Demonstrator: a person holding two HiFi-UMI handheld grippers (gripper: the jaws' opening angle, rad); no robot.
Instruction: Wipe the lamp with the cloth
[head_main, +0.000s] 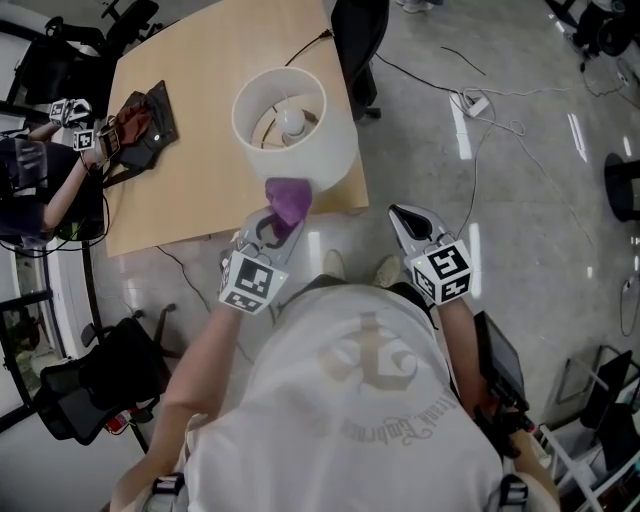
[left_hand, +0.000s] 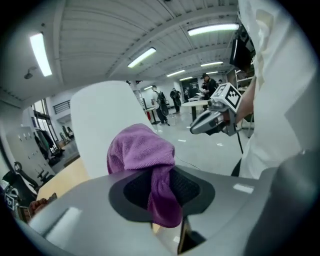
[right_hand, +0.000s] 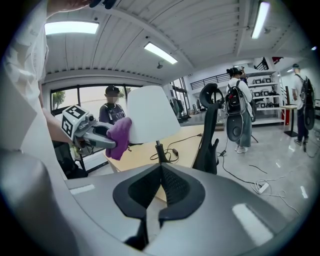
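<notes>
No text can be read with certainty. The person's white shirt (head_main: 340, 410) carries a pale emblem (head_main: 368, 362) and under it one curved line of letters, but they are too faint to make out.

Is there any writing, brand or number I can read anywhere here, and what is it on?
No legible text anywhere.
Shirt: curved lettering beneath an emblem, too blurred to read.
Left cube, right cube: square patterns only, no words.
</notes>
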